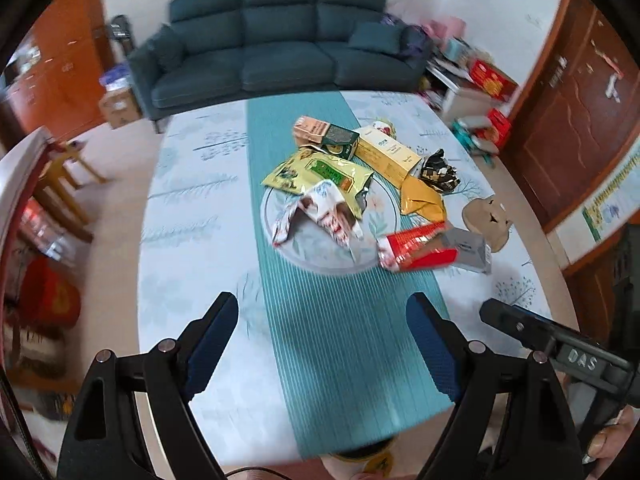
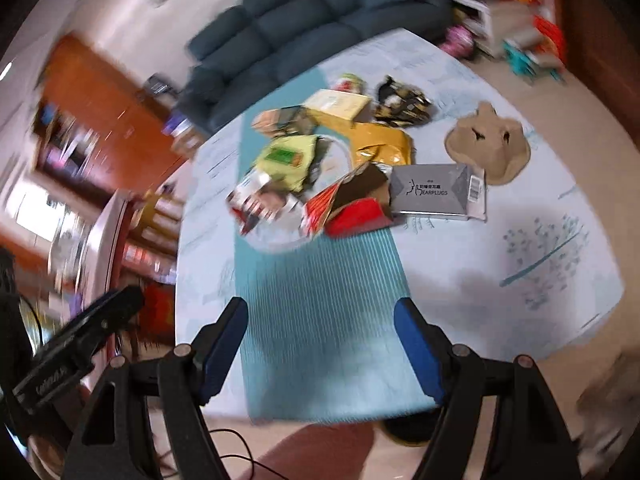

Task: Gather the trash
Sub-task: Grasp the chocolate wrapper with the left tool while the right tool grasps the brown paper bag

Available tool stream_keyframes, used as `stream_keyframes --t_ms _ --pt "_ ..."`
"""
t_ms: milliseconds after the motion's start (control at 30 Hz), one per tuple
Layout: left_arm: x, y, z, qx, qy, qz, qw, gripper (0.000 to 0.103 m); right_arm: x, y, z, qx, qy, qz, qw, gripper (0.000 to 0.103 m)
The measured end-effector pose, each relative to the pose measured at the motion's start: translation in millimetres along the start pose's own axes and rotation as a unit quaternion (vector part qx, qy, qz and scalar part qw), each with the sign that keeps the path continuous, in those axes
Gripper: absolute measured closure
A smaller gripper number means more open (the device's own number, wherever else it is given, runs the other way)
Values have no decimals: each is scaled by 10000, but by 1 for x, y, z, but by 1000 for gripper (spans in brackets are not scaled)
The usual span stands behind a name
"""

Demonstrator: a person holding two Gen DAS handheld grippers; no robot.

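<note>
Nothing collected yet, by the look of it. Left claw (image 1: 322, 320) wide open and empty, hovering over the near edge of the counter (image 1: 192, 216), above the teal runner (image 1: 320, 340). Right claw (image 2: 320, 316) likewise spread wide, gripping nothing, over the same near edge.

All the trash lying in a heap toward the counter's middle and far side: a yellow-green snack bag (image 1: 320, 174) and a torn white wrapper (image 1: 320, 212) on a round mat (image 1: 280, 208), a red packet (image 1: 416, 246) touching a grey earplug box (image 2: 436, 190), an orange pouch (image 1: 422, 198), a long cream box (image 1: 386, 154), a small dark box (image 1: 338, 140), a crumpled dark wrapper (image 1: 438, 172). A tan paper scrap (image 2: 490, 144) nearer the right edge, apart from the heap.

No bin clearly in view. Whole job apparently left: every piece to be picked up.
</note>
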State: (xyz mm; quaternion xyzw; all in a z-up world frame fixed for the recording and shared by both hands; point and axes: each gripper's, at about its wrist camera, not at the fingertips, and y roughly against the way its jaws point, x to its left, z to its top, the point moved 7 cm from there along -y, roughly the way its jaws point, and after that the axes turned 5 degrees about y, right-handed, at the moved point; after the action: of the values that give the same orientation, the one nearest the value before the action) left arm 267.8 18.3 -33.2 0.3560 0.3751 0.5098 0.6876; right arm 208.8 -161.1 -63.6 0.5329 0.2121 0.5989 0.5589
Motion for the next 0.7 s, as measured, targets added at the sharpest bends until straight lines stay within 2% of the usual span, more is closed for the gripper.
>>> stream_keyframes --t_ms 100,200,333,467,667,700 --pt "5 -33 30 258 -351 -200 9989 18 -5 -29 17 73 -735 -257 9969 27" --pt "8 -68 52 528 -655 -306 9960 18 -12 -58 34 16 -1620 -348 9862 26" --pt "10 -110 72 965 -836 -540 9903 18 -22 -87 46 -18 -2408 -582 9688 25" --pt "9 -143 84 1311 -812 -751 9852 18 -32 -110 55 -8 -2914 -769 9535 25" --pt "4 -182 80 1829 -865 -758 9764 19 -44 -134 57 86 -3425 -998 9341 25" --pt "4 -186 78 1895 -879 -756 9750 25 -44 -138 55 133 -3531 -978 9304 27"
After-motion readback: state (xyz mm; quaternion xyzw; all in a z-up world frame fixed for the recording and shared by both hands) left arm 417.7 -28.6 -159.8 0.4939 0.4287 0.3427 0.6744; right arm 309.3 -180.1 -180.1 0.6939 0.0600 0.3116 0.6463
